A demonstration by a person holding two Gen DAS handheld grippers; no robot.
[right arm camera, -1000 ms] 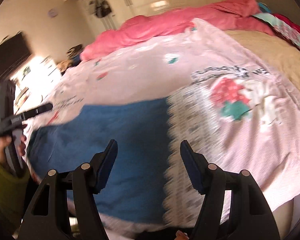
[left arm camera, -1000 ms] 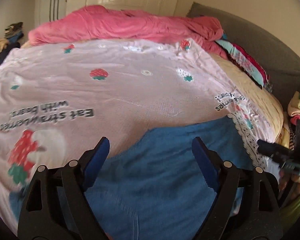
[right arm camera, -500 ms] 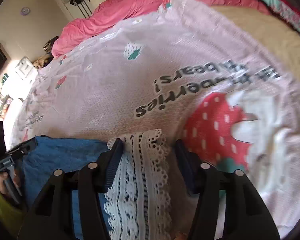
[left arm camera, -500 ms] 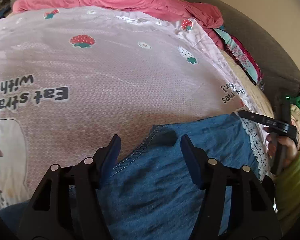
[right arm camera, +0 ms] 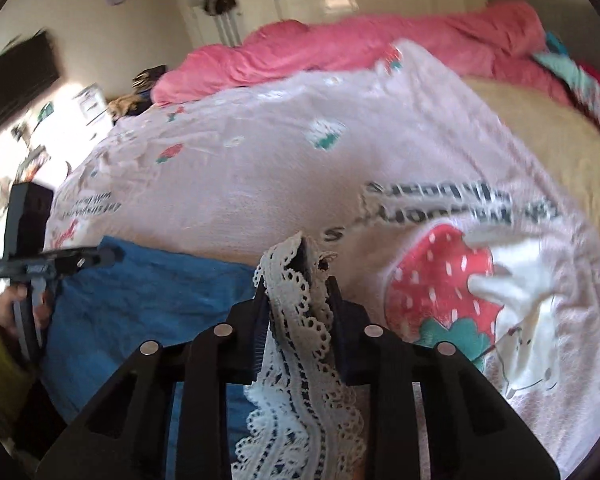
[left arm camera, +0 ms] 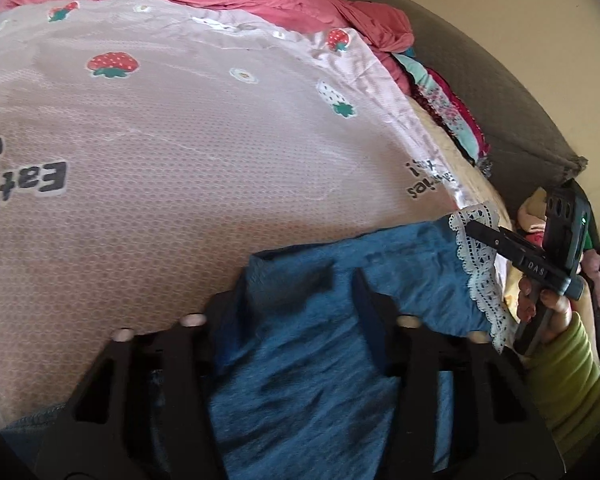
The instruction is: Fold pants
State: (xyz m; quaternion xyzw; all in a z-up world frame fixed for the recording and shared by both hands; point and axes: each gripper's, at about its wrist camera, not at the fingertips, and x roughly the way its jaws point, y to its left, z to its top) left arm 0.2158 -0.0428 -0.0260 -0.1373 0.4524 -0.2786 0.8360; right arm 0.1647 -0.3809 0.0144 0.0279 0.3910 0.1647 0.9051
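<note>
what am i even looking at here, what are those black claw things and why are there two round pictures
There is no robot here. A person holds a hand tool in each hand, and each tool has two black fingers and a small wide-angle camera looking forward along them. That gives the two round pictures, one from each tool.

The surface is a bed with a pink strawberry blanket. On it lie blue pants with a white lace trim, which are to be folded.

In the left tool's picture, the left gripper has been closing and now has a raised fold of the blue cloth between its fingers. You also see the other tool at the right, held by a hand in a green sleeve.

In the right tool's picture, the right gripper has been closing and now pinches the lace trim.
</note>
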